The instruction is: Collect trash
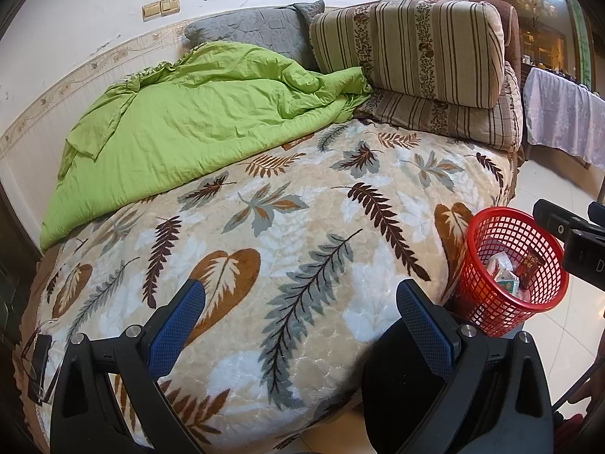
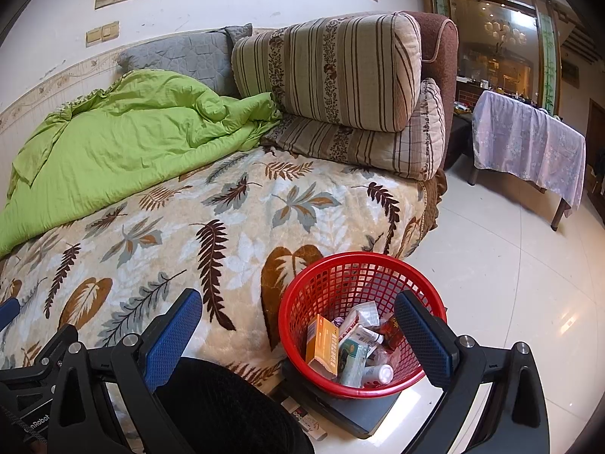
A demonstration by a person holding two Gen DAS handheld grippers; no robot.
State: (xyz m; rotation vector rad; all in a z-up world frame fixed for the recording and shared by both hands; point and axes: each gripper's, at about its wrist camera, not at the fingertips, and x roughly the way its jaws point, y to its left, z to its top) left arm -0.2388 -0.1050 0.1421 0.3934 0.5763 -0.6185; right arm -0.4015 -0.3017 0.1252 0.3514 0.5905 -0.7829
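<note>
Trash (image 2: 351, 348) in red basket (image 2: 329, 276), between spread right tongs (image 2: 298, 336).

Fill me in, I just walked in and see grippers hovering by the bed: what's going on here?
A person is collecting trash with two handheld grippers. Both the left gripper and the right gripper are open and hold nothing. The red basket stands beside the bed and already contains an orange box, packets and a small white bottle. No loose trash shows on the leaf-patterned blanket; a pair of glasses lies at its near corner.
</note>
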